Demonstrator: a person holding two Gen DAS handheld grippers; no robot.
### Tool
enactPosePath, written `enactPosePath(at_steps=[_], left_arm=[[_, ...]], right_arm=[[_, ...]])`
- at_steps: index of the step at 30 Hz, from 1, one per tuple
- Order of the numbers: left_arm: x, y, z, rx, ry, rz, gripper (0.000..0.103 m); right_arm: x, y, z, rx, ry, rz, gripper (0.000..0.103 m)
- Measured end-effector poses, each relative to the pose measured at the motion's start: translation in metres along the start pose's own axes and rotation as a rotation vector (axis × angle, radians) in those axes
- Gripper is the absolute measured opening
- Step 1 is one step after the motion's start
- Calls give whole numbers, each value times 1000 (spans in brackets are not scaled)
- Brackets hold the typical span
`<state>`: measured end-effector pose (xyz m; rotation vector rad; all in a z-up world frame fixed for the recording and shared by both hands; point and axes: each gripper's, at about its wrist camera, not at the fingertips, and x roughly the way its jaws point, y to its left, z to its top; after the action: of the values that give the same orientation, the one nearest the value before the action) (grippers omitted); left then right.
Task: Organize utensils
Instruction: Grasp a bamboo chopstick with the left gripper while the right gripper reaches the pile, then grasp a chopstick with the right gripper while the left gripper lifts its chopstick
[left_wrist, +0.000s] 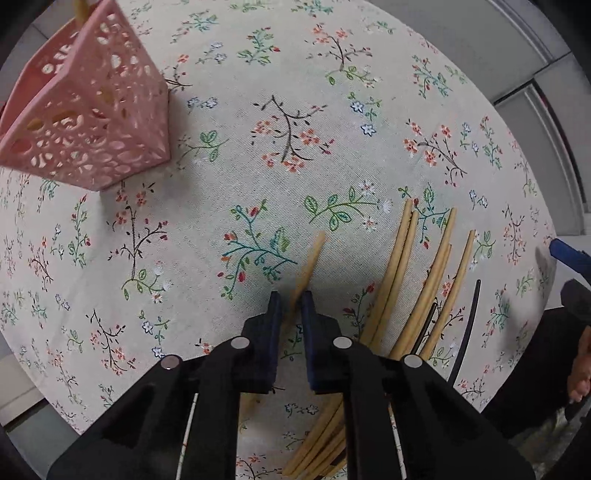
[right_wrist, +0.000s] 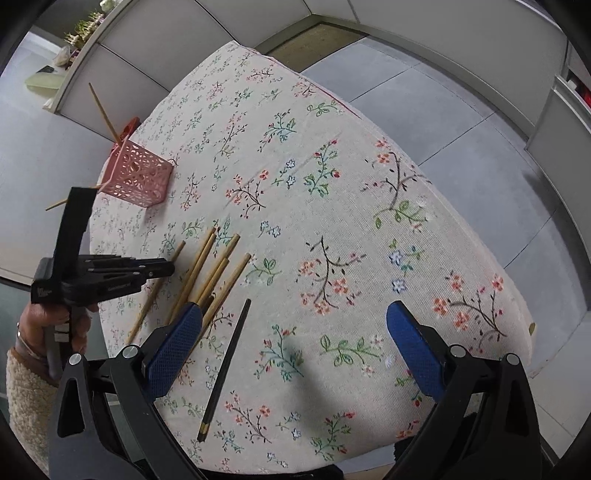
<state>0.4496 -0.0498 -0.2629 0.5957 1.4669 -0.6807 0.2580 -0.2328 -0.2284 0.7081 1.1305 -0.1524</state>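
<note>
The left gripper (left_wrist: 291, 308) points straight down with its jaws clamped narrow on one wooden chopstick (left_wrist: 310, 258), which lies apart from the wooden pile (left_wrist: 406, 273), on the side nearer the pink basket (left_wrist: 92, 122). Only the right wrist view shows the right gripper (right_wrist: 295, 350) standing wide and empty over the flowered cloth (right_wrist: 332, 184), a black chopstick (right_wrist: 225, 369) lying on the pile's near side, and chopsticks (right_wrist: 101, 109) sticking out of the basket's top
</note>
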Motion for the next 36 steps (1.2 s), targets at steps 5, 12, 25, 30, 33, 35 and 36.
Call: enactPosePath(at_steps=[5, 12, 25, 30, 33, 35, 36], left_arm=[[-8, 18, -43, -52, -124, 6, 6], [-68, 25, -104, -128, -328, 41, 6], [-150, 33, -150, -210, -561, 102, 6], [-151, 35, -154, -232, -585, 110, 6], [-155, 35, -156, -255, -608, 131, 6], [-161, 33, -158, -267, -631, 143, 6], [-164, 32, -159, -271, -642, 147, 6]], right_arm=[[19, 24, 19, -1, 41, 12, 93], [62, 51, 33, 86, 176, 9, 63], [81, 67, 28, 155, 204, -133, 18], [80, 66, 26, 176, 194, -153, 15], [85, 72, 28, 183, 194, -181, 15], [89, 79, 28, 185, 182, -212, 17], [90, 86, 27, 174, 175, -239, 22]])
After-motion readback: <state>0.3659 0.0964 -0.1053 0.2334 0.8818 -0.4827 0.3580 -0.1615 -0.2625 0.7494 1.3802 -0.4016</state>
